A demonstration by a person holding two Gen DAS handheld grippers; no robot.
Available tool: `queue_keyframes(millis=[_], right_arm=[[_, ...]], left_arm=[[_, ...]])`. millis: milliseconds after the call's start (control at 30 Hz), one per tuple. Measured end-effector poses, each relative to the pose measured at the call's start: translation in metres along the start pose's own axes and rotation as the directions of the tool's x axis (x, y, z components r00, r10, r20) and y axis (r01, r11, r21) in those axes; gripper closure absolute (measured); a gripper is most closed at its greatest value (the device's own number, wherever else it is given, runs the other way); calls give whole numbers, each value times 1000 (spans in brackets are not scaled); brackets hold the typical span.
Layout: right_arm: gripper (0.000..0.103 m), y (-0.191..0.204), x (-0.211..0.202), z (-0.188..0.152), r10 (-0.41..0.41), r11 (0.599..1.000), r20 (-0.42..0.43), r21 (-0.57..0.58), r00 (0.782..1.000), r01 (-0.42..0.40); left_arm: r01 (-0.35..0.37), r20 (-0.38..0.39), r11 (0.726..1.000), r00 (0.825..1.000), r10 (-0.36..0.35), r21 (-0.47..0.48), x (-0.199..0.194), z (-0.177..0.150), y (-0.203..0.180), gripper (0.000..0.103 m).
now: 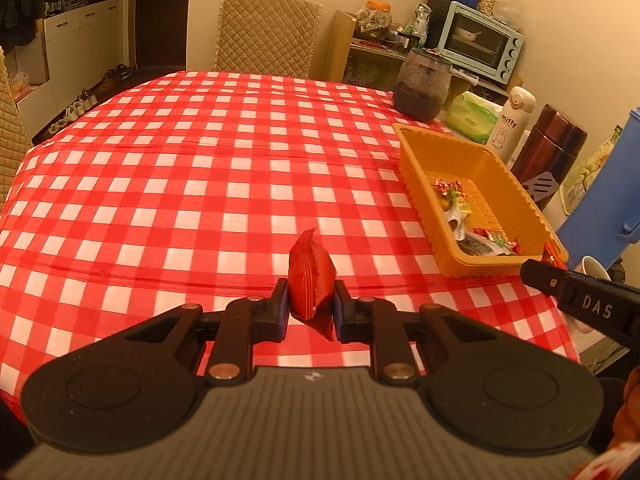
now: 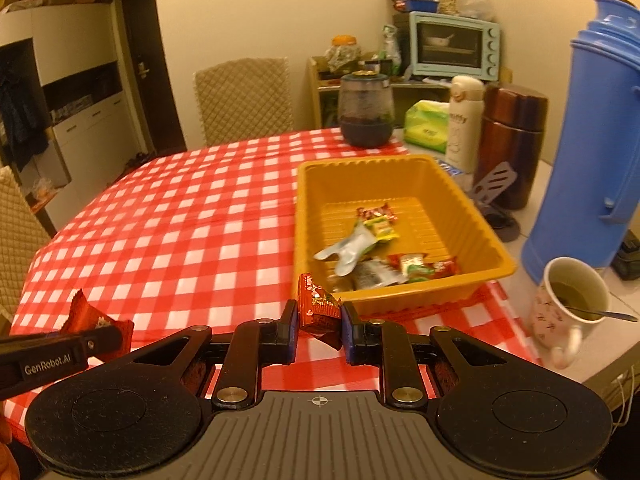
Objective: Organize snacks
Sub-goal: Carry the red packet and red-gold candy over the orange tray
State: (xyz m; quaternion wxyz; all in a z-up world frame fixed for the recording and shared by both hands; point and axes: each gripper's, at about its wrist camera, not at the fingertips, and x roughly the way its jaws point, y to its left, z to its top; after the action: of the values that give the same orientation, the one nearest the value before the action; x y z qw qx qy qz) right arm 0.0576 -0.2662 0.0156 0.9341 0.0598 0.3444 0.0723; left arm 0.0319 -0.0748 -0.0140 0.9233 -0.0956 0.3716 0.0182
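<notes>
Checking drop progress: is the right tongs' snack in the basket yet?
Out. The red snack packet is clamped in the right tongs, short of the orange basket near rim.

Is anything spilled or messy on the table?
Nothing is spilled. The snacks lie jumbled in the orange tray, and each gripper holds a red snack packet. The mug with a spoon stands close to the table's edge.

The table (image 2: 180, 208) lies bare across the frame's left and centre. At right, the orange tray (image 2: 400, 168) blocks passage, hemmed by blue jug (image 2: 592, 140), mug (image 2: 568, 304) and flasks (image 2: 512, 140).
</notes>
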Motion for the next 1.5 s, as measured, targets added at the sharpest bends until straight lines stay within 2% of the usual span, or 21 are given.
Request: queue_keyframes(millis=[400,667,1067,1500], right_arm=[[81,-38,-20,3,-43,997,16,63,999,42],[81,-55,-24,11,-65,996,20,61,998,64],[81,-76,-10,32,-70,997,25,32,997,69],[81,-87,15,52,-55,998,19,14,998,55]], left_arm=[[75,-8,997,997,-75,35,-2,2,-41,84],[134,-9,989,991,-133,65,-1,6,-70,84],[207,-8,975,978,-207,87,11,22,-108,84],[233,-8,969,972,-234,86,34,47,-126,84]])
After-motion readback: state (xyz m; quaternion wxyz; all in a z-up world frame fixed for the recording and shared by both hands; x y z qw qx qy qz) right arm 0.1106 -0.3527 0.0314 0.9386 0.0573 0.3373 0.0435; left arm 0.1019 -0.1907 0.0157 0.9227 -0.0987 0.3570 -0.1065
